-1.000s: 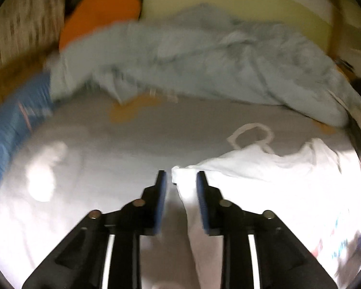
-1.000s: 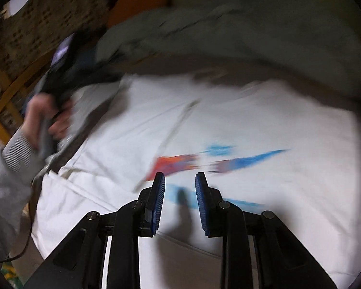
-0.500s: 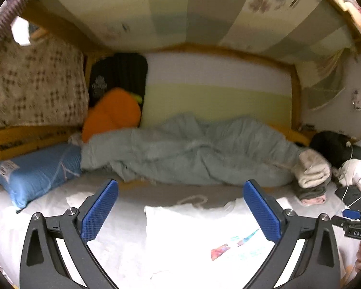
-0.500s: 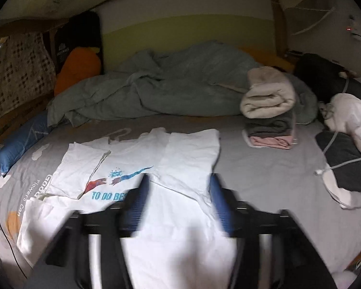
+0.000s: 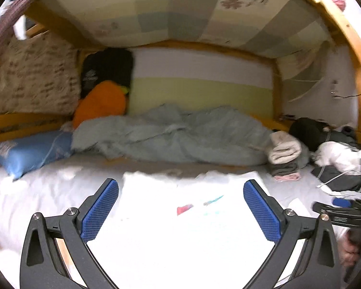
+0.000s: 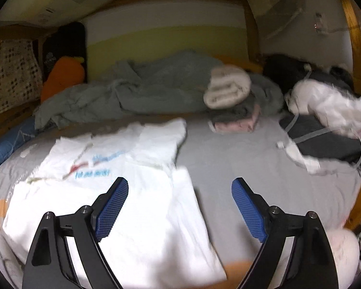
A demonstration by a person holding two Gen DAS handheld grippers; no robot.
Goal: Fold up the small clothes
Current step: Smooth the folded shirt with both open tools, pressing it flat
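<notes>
A white T-shirt (image 6: 122, 192) with a blue and red print lies flat on the grey bedsheet (image 6: 228, 163), both sleeves folded in over its chest. My right gripper (image 6: 180, 207) hovers over the shirt's right edge. Its jaws are opening and nothing is pinched between the blue pads (image 6: 113, 207). In the left wrist view the same T-shirt (image 5: 180, 231) glares white under my left gripper (image 5: 180, 207), which stands wide open and holds nothing. At the right edge a hand (image 5: 351, 250) holds the other gripper's black body (image 5: 337, 216).
A crumpled grey-green duvet (image 6: 137, 91) lies across the back of the bed. A stack of folded clothes (image 6: 231, 101) stands right of the shirt. Dark and white garments with cords (image 6: 325, 120) pile up at the far right. An orange cushion (image 5: 98, 106), a blue pillow (image 5: 29, 151) and the wooden bed frame (image 6: 250, 31) bound the bed.
Both grippers went from nearly shut at the shirt's cloth to wide open. Both drew back and tilted up, so the whole bed and the folded-in sleeves now show.
</notes>
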